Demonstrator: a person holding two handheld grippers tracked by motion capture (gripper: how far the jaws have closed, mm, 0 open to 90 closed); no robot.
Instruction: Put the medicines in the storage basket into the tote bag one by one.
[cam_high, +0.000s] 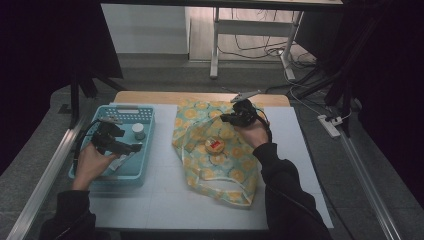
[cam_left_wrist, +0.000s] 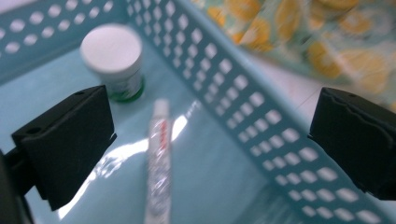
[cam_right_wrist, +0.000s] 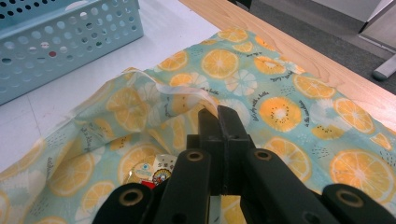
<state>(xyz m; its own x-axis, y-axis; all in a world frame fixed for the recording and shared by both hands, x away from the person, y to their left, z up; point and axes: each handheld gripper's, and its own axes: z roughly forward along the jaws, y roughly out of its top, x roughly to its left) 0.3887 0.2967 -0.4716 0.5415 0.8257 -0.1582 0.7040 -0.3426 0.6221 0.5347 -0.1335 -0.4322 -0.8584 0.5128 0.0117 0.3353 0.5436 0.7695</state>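
Note:
A fabric bag printed with orange slices lies mid-table. My right gripper is shut on the bag's upper rim, and in the right gripper view its jaws pinch the fabric edge of the bag. A small round tin with a red label lies inside the bag's mouth. My left gripper hovers open over the blue basket. In its own view the left gripper straddles the basket's perforated wall, above a clear tube and a white-capped jar.
The basket sits at the table's left, with the jar toward its far side. A wooden strip runs along the table's far edge. White tabletop lies between basket and bag. Cables and a power strip lie on the floor at right.

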